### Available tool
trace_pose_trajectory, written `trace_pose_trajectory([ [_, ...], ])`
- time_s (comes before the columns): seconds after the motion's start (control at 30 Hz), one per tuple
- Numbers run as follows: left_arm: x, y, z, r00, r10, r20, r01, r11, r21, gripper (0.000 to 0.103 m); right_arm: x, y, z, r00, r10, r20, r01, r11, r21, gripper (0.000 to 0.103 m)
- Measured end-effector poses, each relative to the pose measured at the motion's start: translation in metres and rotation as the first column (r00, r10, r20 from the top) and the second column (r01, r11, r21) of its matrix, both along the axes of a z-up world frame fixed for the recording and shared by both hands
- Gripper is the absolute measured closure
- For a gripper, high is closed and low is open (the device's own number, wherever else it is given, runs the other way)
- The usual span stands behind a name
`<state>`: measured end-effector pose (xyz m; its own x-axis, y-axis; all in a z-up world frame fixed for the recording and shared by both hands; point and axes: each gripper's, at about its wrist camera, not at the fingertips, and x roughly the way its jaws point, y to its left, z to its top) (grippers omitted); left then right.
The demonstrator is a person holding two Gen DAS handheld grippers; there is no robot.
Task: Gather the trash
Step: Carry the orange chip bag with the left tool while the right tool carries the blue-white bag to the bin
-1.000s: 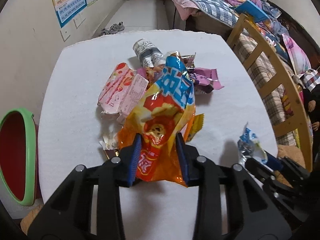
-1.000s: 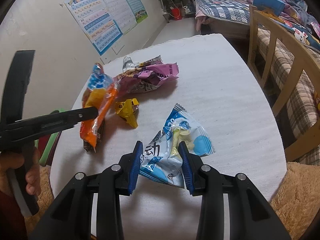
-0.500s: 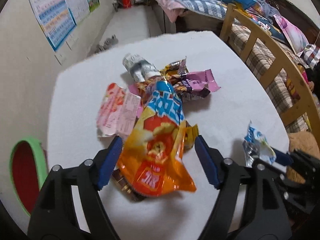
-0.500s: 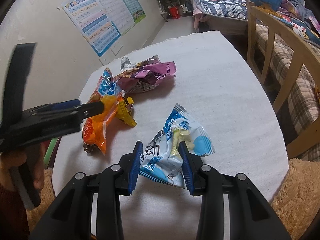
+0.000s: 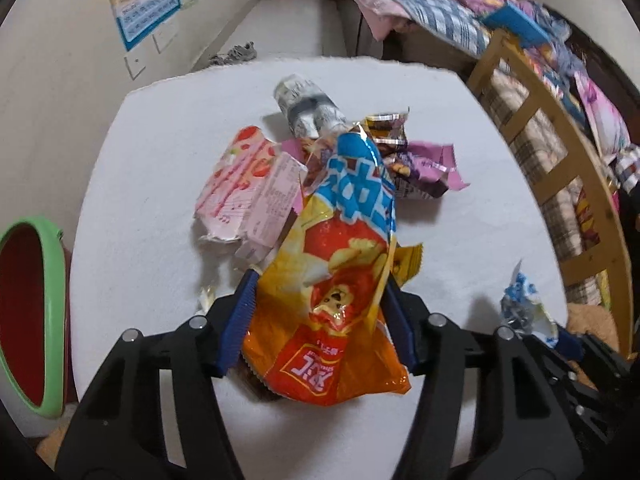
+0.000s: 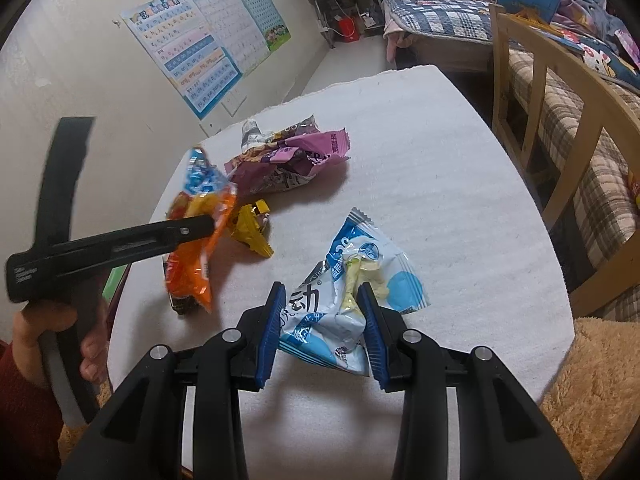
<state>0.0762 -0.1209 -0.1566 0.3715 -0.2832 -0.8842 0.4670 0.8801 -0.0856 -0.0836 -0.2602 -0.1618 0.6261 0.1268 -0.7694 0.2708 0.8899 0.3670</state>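
Left tongs (image 5: 316, 320): I reopened, now closing again round the orange chip bag (image 5: 340, 280); regrasp under way
Right tongs (image 6: 322, 326): unchanged, clamped on blue-white wrapper (image 6: 352, 292)
Bin (image 5: 52, 300): nine o'clock, next stop

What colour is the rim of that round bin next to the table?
Green, with a red inside: the round bin shows best in the left wrist view.

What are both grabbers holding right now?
Left gripper: closed on the orange chip bag.
Right gripper: closed on the blue-and-white wrapper.
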Motion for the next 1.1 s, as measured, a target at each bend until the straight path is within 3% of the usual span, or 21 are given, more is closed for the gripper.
trace_pose_trajectory([
  [0.3, -0.037, 0.040, 0.056, 0.980, 0.108, 0.166, -0.107, 0.994, -0.011, 0.044, 0.007, 0.009, 0.013, 0.999, 0.037, 0.001, -0.037, 0.999, -0.028, 0.066],
  [0.5, -0.050, 0.075, 0.083, 0.951, 0.235, 0.201, -0.224, 0.972, -0.076, 0.044, 0.015, 0.027, 0.050, 0.993, 0.096, 0.063, -0.091, 0.993, -0.068, 0.066],
  [0.83, -0.058, 0.121, 0.109, 0.909, 0.322, 0.264, -0.304, 0.947, -0.108, 0.043, 0.048, 0.072, 0.103, 0.966, 0.217, 0.143, -0.195, 0.969, -0.148, 0.066],
  [1.1, -0.060, 0.156, 0.114, 0.879, 0.389, 0.276, -0.368, 0.921, -0.128, 0.043, 0.063, 0.108, 0.125, 0.938, 0.298, 0.177, -0.264, 0.945, -0.194, 0.066],
])
